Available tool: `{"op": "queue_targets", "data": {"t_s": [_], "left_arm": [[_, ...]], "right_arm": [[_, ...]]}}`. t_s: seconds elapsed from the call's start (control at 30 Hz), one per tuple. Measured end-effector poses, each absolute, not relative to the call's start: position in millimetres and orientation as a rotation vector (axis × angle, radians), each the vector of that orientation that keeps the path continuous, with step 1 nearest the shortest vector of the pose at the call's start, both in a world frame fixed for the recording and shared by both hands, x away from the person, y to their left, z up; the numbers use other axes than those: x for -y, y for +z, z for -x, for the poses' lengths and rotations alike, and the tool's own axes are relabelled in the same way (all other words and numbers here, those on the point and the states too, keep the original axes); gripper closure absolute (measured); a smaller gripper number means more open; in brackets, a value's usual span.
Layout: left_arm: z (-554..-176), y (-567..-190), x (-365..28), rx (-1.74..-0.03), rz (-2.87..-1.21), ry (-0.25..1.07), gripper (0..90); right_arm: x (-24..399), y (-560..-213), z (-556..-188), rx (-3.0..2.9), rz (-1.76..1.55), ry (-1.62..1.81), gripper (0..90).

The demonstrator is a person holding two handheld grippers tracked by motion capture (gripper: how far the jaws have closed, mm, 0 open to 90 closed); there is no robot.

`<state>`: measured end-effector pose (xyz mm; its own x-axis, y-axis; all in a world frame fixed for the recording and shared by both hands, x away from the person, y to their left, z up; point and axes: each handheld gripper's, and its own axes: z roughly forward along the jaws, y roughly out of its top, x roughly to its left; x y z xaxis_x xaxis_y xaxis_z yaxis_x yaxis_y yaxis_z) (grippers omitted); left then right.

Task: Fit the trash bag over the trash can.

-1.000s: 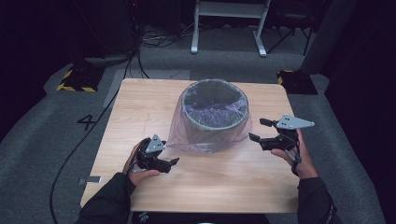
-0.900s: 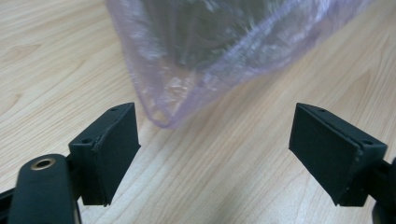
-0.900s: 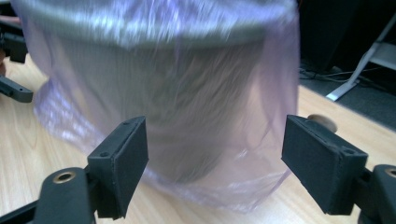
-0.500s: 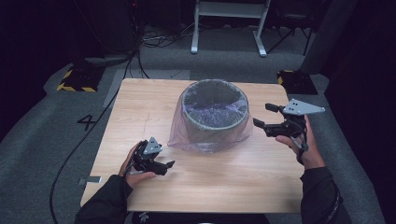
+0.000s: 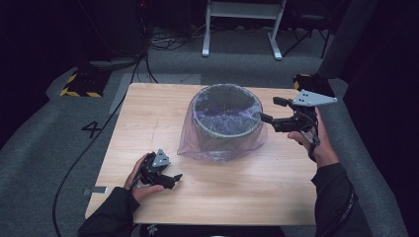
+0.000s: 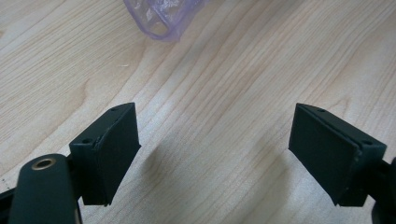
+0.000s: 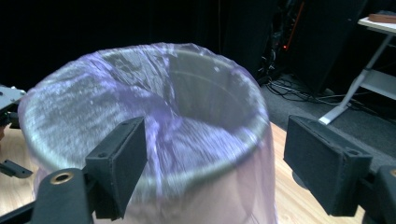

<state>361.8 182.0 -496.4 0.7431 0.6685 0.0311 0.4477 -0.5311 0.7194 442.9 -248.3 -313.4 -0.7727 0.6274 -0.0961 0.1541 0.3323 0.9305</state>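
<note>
On the near left of the table (image 5: 148, 113), close to its front edge: left gripper (image 5: 170, 178), resting low on the wood in the person's hand, jaws set wide with nothing but bare tabletop between them; the left gripper view confirms this, with a fold of the bag's skirt (image 6: 161, 21) lying just beyond. Middle of the table: grey bin (image 5: 225, 116), upright, lined with a thin purple bag (image 5: 222, 148) whose mouth is turned over the rim and whose loose film hangs down the outside and pools on the wood. Right of the bin, raised to rim height: right gripper (image 5: 269, 109), jaws spread wide and empty, aimed at the rim's near edge, just short of touching. Handling note: the step looks to be seating or tidying the liner at the rim. Pinch film only, not the bin wall; close gently, since the film is thin and likely to tear; use the left gripper to steady the skirt if the bin shifts.
</note>
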Motion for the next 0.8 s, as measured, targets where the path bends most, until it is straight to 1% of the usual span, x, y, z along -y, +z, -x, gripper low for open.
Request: {"op": "queue_targets", "data": {"t_s": [0.2, 0.8], "left_arm": [[-364, -502, -184, -0.841, -2.229, 0.376, 15.6], [-368, -504, -183, -0.840, -2.220, 0.343, 14.9]], "right_arm": [[224, -311, -453, -2.214, -0.642, 1.362, 21.6], [195, -312, -474, -2.259, -0.653, 1.322, 23.0]]}}
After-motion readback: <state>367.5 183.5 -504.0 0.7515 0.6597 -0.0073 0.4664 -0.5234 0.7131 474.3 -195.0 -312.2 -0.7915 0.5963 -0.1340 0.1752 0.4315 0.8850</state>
